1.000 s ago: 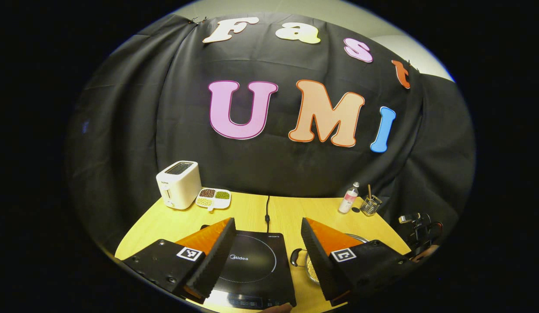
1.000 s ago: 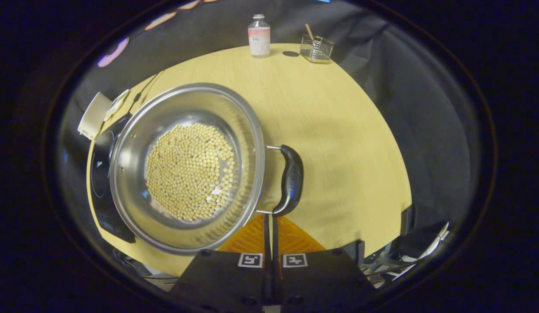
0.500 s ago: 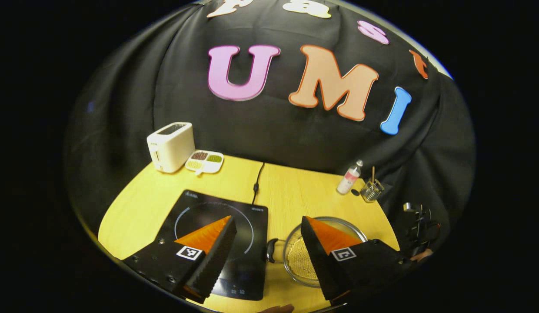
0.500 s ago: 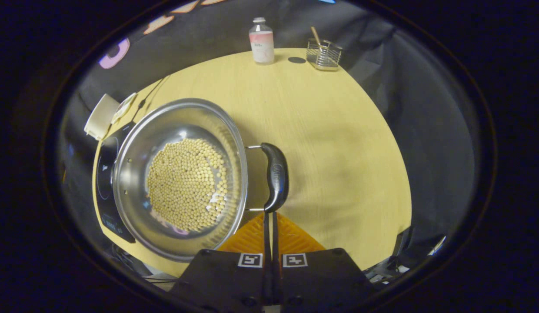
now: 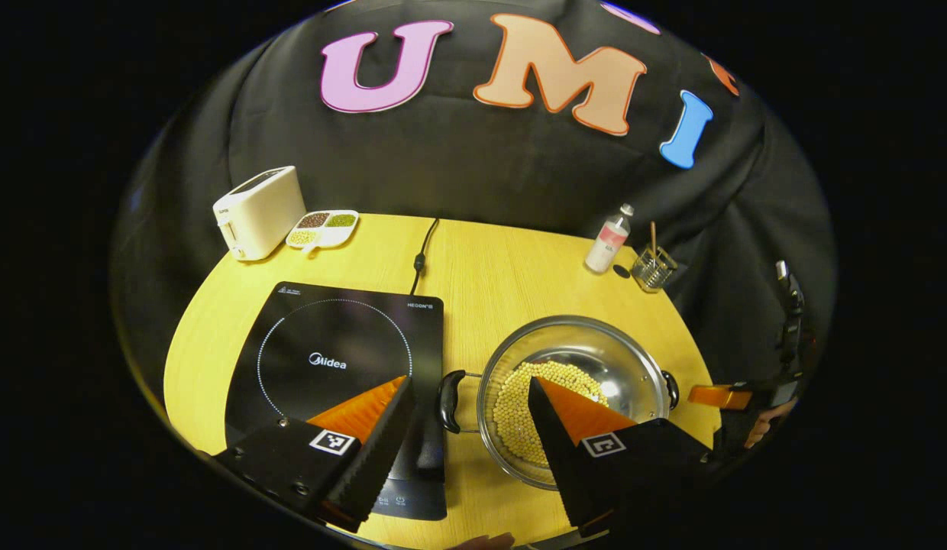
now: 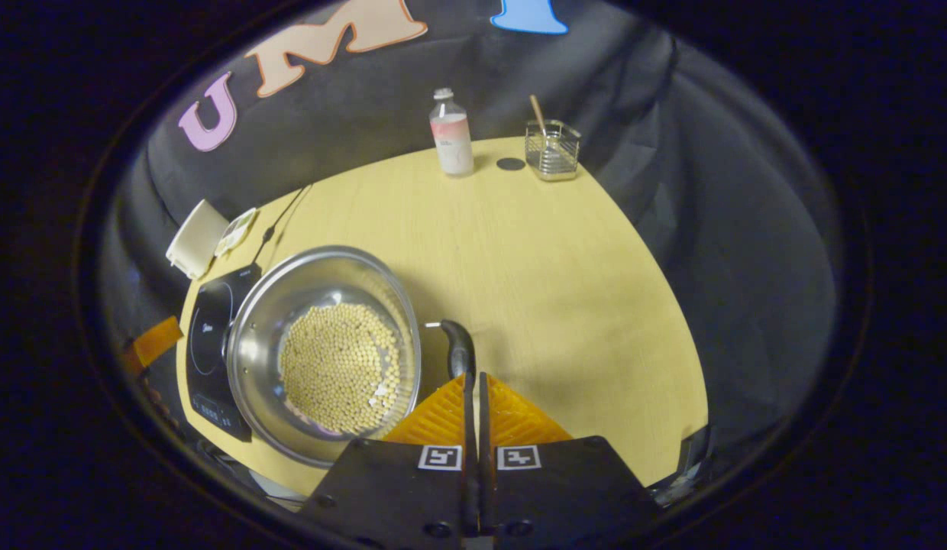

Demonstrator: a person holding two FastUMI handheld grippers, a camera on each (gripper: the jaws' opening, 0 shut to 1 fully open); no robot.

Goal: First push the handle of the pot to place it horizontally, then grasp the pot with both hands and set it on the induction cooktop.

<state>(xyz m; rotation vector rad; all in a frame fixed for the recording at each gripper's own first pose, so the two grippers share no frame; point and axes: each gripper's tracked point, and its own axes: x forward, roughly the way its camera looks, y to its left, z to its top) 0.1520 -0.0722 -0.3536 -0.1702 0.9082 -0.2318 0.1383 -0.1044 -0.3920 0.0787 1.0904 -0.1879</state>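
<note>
While left gripper fingers apart, right gripper fingers together; one pot, two handles.

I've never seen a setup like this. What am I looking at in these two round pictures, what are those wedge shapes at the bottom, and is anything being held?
There is no robot here: a person holds a two-finger gripper in each hand, and a fisheye camera rides on each. The wedges at the bottom are that gripper's own fingers.

The left gripper view looks down its open left gripper at a wooden table. On it lie a black induction cooktop, a steel pot of pale beans, a white toaster, a divided dish, a bottle and a small wire holder.

The right gripper view looks along the shut right gripper, its tips by the pot's black handle. Neither gripper is holding anything.
</note>
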